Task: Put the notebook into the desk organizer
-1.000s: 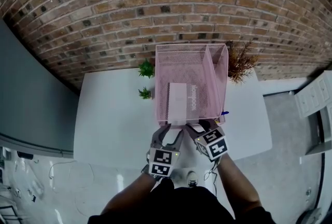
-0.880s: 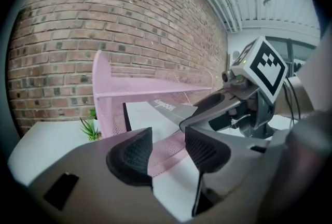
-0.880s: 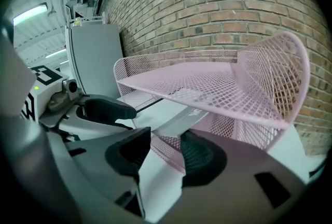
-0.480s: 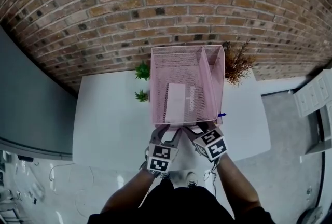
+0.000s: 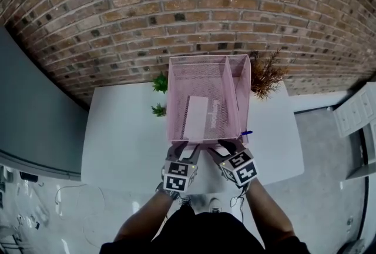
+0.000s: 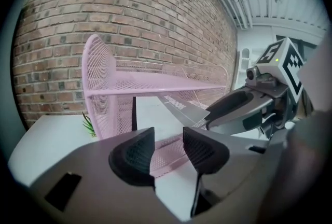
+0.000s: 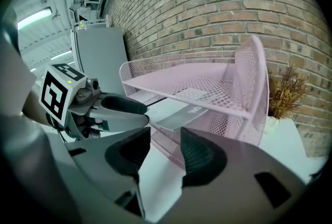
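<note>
From the head view we've got the notebook (image 5: pixel 202 117) already lying in the pink desk organizer (image 5: pixel 207 59), in its wide left bay, long axis running away from us. The left gripper (image 5: pixel 183 150) and right gripper (image 5: pixel 226 147) wait at the near rim.

Left gripper view: its jaws are apart, just been narrowing, nothing between them, and the notebook is ahead and slightly right.

Right gripper view: jaws wide, empty, with the notebook ahead.

Left gripper (image 6: pixel 168 140) narrower; nothing between
</note>
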Available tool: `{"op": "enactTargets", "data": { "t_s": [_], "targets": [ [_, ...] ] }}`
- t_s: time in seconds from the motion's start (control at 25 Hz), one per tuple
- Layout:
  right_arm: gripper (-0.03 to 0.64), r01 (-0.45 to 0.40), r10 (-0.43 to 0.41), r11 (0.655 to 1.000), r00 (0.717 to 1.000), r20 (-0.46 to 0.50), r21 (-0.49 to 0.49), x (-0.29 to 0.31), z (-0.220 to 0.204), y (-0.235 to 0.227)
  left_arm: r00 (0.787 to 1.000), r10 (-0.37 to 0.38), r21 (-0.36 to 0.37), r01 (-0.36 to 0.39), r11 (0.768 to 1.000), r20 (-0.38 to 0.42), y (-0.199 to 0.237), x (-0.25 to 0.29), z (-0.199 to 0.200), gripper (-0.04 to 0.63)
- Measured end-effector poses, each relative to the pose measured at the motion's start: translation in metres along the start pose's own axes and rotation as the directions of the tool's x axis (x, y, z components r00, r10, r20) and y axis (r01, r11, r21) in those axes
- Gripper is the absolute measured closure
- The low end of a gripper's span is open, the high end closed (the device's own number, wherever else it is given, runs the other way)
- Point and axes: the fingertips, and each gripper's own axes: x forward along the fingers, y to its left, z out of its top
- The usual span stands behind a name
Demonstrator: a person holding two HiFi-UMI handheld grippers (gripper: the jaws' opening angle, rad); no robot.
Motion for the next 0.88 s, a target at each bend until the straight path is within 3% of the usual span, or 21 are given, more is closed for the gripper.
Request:
{"op": "enactTargets", "data": {
  "t_s": [0.52, 0.88],
  "targets": [
    [0.428, -0.082, 0.086, 0.995, 0.993, 0.085, -0.054, -0.051, 0.002, 0.013, 0.989, 0.113, -0.083, -0.105, 0.991, 0.094, -0.034, -0.051, 0.021, 0.422],
    [0.461, -0.195, 0.233, 0.965, 0.945, 0.229, -0.175, -0.097, 0.017, 0.067, 0.954, 0.224, -0.169, -0.191, 0.967, 0.200, -0.076, -0.133, 0.025, 0.454]
  ]
}}
